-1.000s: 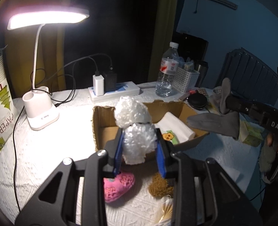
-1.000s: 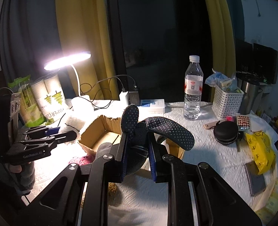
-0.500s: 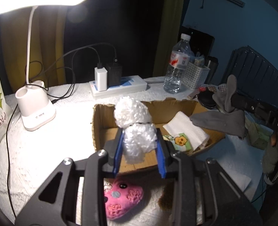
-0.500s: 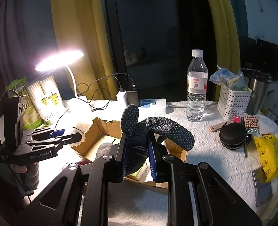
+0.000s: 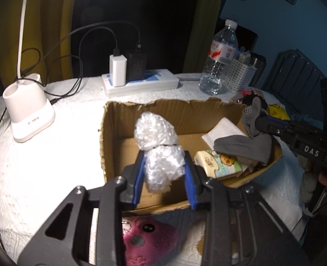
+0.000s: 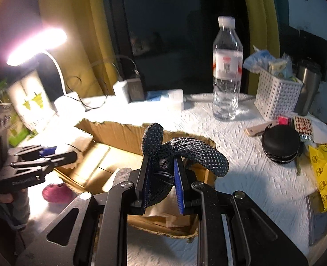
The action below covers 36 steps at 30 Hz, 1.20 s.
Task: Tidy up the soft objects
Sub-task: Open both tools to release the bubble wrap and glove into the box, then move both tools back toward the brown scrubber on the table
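Note:
My left gripper (image 5: pixel 164 173) is shut on a wad of clear bubble wrap (image 5: pixel 156 141) and holds it over the open cardboard box (image 5: pixel 110 133). My right gripper (image 6: pixel 162 175) is shut on a dark grey dotted glove (image 6: pixel 194 153), held over the box's right side (image 6: pixel 123 133); the glove also shows in the left wrist view (image 5: pixel 245 146). In the box lie a white folded cloth (image 5: pixel 225 128) and a tissue pack with a cartoon print (image 5: pixel 219 164). A pink plush (image 5: pixel 150 241) lies on the table in front of the box.
A white lamp base (image 5: pixel 28 113), a power strip with chargers (image 5: pixel 139 82), a water bottle (image 6: pixel 226 71), a white basket (image 6: pixel 276 93), a black round case (image 6: pixel 281 144) and a yellow bag (image 6: pixel 325 170) stand around the box on the white cloth.
Both grippers have moved forward and down toward the box. The bubble wrap and the glove now hang over its inside. The box fills more of both views.

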Tool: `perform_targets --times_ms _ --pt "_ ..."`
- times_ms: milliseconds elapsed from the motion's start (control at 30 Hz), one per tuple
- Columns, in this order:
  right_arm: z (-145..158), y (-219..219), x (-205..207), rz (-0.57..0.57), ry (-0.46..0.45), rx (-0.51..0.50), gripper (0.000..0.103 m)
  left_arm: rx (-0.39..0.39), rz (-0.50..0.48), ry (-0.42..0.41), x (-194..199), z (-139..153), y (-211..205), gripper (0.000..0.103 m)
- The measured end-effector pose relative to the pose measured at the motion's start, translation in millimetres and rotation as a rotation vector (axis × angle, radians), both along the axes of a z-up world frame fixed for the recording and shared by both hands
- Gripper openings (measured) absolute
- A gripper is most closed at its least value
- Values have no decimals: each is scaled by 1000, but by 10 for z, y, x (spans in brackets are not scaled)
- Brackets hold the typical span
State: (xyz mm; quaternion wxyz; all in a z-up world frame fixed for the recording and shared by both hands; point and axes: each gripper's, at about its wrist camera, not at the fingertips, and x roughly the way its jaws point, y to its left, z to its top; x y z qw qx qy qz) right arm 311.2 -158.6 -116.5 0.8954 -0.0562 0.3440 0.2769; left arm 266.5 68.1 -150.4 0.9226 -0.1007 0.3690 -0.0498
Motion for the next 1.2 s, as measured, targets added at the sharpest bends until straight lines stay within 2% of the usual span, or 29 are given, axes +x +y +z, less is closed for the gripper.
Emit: perform_targets --times_ms 167,233,300,333,400,500,567,600,1200 --pt "-248 111 109 -25 31 -99 22 9 -7 16 41 -59 -30 37" --pt "-357 168 135 -29 45 -152 23 17 -12 14 41 -60 -47 43" --pt "-395 218 114 -32 20 -199 24 -1 -30 9 41 -50 -57 51" --pt "-397 229 106 -30 19 -205 26 1 -30 8 35 -41 -61 51" --pt "-397 221 108 -34 26 -206 27 9 -19 7 29 -31 -55 51" --pt "-359 182 83 -37 36 -189 36 6 0 1 5 5 -22 52" --pt "-304 165 42 -42 26 -179 53 6 10 -10 -27 41 -10 52" --pt "-273 157 23 -46 18 -175 56 7 12 -14 -44 61 -10 52" --pt "74 -88 -565 -58 -28 -118 56 27 -5 -78 -598 334 -209 53"
